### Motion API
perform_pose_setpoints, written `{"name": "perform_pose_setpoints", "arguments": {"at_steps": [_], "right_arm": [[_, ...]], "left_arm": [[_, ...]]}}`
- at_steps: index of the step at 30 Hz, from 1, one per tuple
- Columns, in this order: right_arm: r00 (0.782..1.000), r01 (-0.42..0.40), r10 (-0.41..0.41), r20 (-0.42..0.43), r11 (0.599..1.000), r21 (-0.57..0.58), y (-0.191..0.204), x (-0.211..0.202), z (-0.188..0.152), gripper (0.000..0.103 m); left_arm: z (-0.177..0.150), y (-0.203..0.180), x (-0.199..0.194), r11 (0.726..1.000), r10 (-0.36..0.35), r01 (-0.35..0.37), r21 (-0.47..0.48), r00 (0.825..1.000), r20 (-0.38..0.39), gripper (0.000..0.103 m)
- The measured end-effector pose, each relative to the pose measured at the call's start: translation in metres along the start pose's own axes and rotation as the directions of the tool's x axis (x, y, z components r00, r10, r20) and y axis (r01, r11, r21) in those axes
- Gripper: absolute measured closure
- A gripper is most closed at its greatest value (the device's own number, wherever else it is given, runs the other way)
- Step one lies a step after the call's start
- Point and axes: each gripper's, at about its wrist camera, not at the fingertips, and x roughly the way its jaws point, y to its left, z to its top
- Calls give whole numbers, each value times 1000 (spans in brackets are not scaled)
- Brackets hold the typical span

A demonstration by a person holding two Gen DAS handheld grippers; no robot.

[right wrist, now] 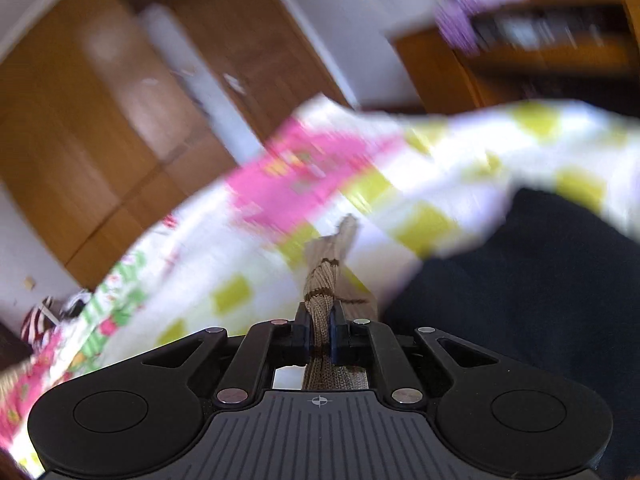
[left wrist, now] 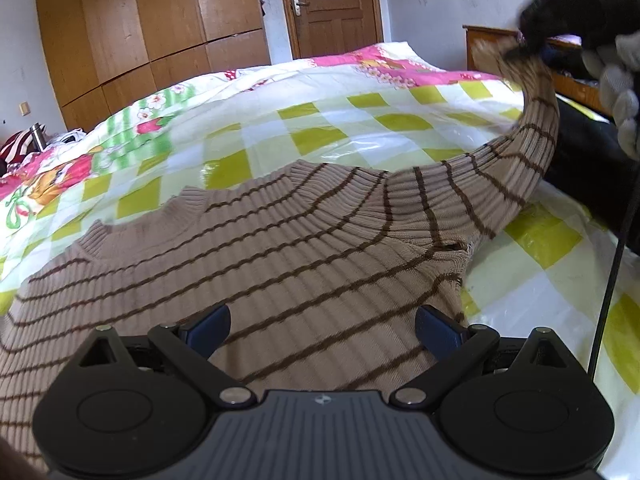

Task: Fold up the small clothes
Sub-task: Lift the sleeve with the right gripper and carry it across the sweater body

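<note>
Sleeve (right wrist: 320, 292) pinched in R tongs (right wrist: 319, 336), raised; L tongs (left wrist: 322, 330) spread over sweater (left wrist: 248, 248).

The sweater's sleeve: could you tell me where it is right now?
In the left wrist view, the sleeve arcs up at right off the checkered bedspread, its cuff pinched in the right gripper.

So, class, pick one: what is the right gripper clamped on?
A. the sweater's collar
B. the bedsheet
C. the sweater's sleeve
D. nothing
C: the right gripper is shut on ribbed striped knit, and the left view shows the sleeve lifted off the sweater toward it.
</note>
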Motion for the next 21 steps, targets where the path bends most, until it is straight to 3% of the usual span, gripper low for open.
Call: {"name": "perform_pose_setpoints", "arguments": {"at_steps": [3, 6, 8, 11, 14, 17, 19, 21], "right_arm": [[993, -110, 115, 21, 981, -162, 52, -22, -8, 94], [973, -220, 231, -6, 914, -341, 112, -40, -36, 94], [952, -290, 300, -55, 837, -464, 150, -54, -68, 94], [899, -427, 386, -205, 674, -603, 197, -68, -128, 94], [848, -524, 389, -359, 520, -674, 226, -68, -195, 94], [824, -565, 327, -462, 438, -699, 237, -60, -243, 93], [831, -555, 283, -478, 372, -744, 242, -64, -265, 89], [834, -549, 275, -478, 339, -764, 243, -76, -275, 88]], "left_arm": [[-11, 19, -15, 1000, 15, -15, -23, 1000, 3, 0], [-28, 45, -32, 998, 42, -43, -54, 999, -15, 0], [-42, 67, -42, 994, 66, -69, -81, 997, -36, 0], [-62, 99, -54, 986, 101, -111, -126, 991, -83, 0], [-80, 128, -65, 972, 137, -157, -176, 983, -119, 0], [-88, 148, -73, 956, 160, -183, -229, 980, -117, 0], [-90, 156, -74, 948, 160, -182, -260, 982, -104, 0], [-91, 162, -72, 943, 151, -173, -285, 984, -97, 0]]}}
